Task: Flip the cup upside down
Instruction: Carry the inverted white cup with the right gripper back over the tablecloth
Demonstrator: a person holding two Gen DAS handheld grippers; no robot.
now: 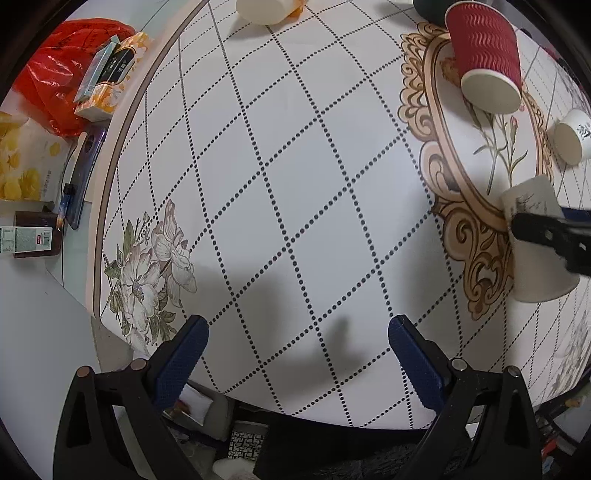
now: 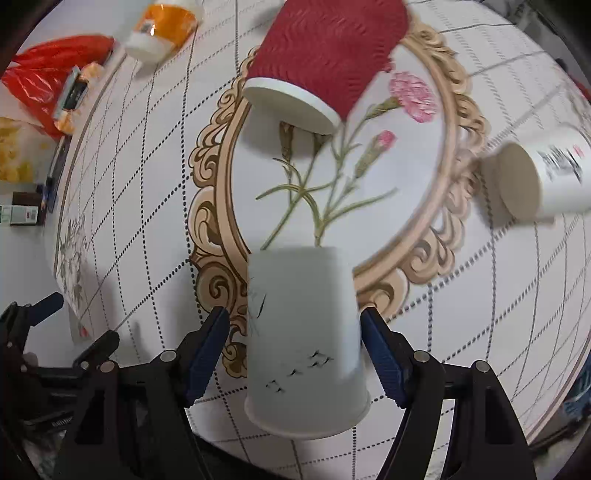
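The round worktop, covered in a white cloth with dotted diamond lines and a gold-scrolled oval holding a carnation print, fills both views. In the right wrist view a red ribbed paper cup sits at the upper centre, rim toward the camera, on the oval. The white paper cup with small bird marks stands at lower centre with its wide rim down and its base up, on the near scrolled edge of the oval. It sits between the blue pads of the right gripper, whose jaws are spread; a sliver of cloth shows on each side, so the pads seem just clear of the cup wall (the frame is a little blurred). A second small white cup lies at the right edge, and an orange-labelled container at upper left.

In the left wrist view the left gripper hangs at the bottom of the frame over bare cloth, jaws released and wide, holding nothing. The white cup shows at the right edge there, with a black gripper finger across it. A red plastic bag lies off the worktop at upper left.
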